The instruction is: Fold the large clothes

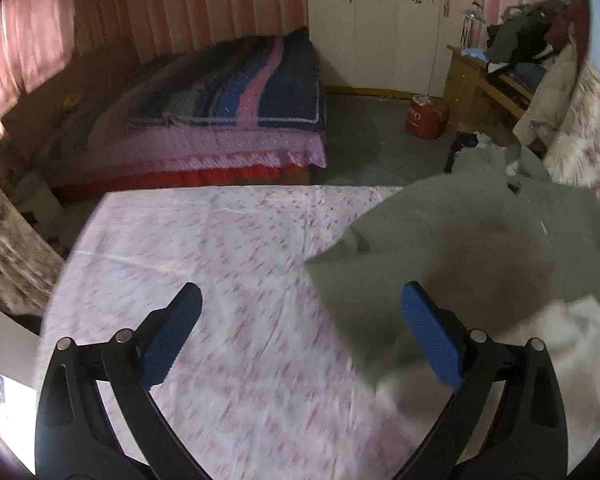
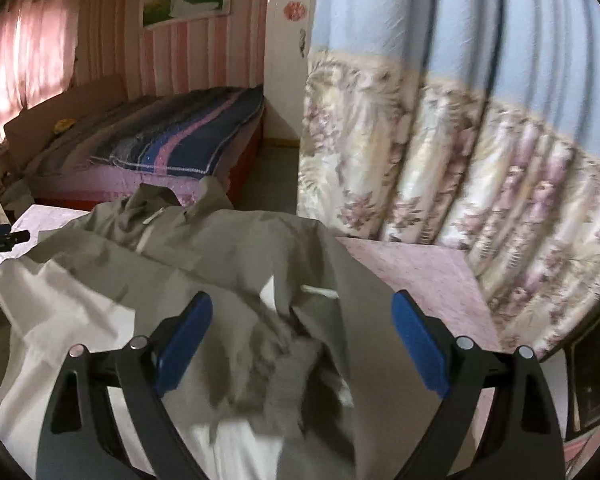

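A large grey-green jacket (image 1: 480, 248) with a white lining lies crumpled on a table covered by a pink floral cloth (image 1: 220, 264). In the left wrist view it fills the right side, and my left gripper (image 1: 300, 300) hangs open above the cloth at the jacket's left edge, holding nothing. In the right wrist view the jacket (image 2: 228, 256) spreads below and ahead, white lining (image 2: 60, 320) showing at the left. My right gripper (image 2: 302, 308) is open just above the rumpled fabric, nothing between its blue pads (image 2: 184, 332). The left gripper's tip (image 2: 4, 236) shows at the far left edge.
A bed (image 1: 228, 92) with a striped blanket stands beyond the table. A floral curtain (image 2: 440, 168) hangs close on the right. A red container (image 1: 424, 116) sits on the floor by a wooden cabinet (image 1: 480, 92) piled with clothes. White wardrobe (image 1: 380, 28) at the back.
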Available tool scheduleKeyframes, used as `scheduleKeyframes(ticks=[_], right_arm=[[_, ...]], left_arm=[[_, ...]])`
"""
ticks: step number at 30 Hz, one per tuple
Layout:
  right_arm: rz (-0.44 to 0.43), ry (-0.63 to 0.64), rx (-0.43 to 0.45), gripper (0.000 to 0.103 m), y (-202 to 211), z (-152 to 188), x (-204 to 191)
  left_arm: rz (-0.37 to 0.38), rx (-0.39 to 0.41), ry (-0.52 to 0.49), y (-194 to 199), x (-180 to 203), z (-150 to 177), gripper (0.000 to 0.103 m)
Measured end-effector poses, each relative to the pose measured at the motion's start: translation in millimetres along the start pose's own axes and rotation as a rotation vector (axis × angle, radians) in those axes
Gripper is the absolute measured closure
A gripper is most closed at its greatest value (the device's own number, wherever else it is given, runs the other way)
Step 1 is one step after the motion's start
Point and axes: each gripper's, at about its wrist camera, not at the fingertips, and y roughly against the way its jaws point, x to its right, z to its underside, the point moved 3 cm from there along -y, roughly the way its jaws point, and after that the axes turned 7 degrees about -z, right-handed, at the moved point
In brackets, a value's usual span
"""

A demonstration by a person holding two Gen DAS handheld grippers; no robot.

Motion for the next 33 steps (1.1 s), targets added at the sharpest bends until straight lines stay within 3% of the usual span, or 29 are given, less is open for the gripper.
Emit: scheduleKeyframes(ticks=[5,8,9,10,11,12,20,23,26,27,28,30,33], right_arm=[[-0.008,0.036,-0.039,0.012,-40,-7,-10],[-0.013,0.027,-0.067,0.012,-56,-3,-9],[-0.013,0.029,-0.076,0.012,-61,-2,-8],[-0.011,0.029,-0.085,0.012,-64,0,-7],[-0.007,0.026,-0.095,0.012,-68,0,-5],[-0.006,0.019,-0.102,0.012,-73,0,-2],[0.030,-0.045,-0.087,0.012,-80,-16,20],[0.015,-0.060,-0.086,0.012,-74,-14,22],[-0.017,-0.067,-0.078,0.012,-54,-9,20],[-0.030,-0.076,-0.064,0.012,-43,-6,19],[-0.051,-0.086,-0.060,0.012,-32,-1,17],[-0.083,-0.108,-0.050,0.012,-17,9,11],[-0.114,-0.112,-0.075,0.012,-8,30,-1]], left_arm=[[0.057,-0.097,-0.015,-44,20,-5,0.012],[0.122,-0.129,-0.025,-56,33,2,0.044],[0.112,-0.109,-0.034,-55,37,2,0.059],[0.111,-0.100,-0.044,-54,41,2,0.085],[0.100,-0.091,-0.045,-54,43,1,0.090],[0.112,-0.082,-0.040,-53,44,-2,0.103],[0.012,0.094,-0.093,-27,47,-59,0.103],[-0.028,0.089,-0.145,-29,48,-59,0.099],[-0.089,0.093,-0.189,-24,41,-47,0.085],[-0.088,0.097,-0.164,-16,34,-44,0.073],[-0.072,0.102,-0.140,-7,27,-41,0.050],[-0.057,0.155,-0.070,27,12,-30,0.027],[0.005,0.167,-0.069,68,14,-2,0.017]])
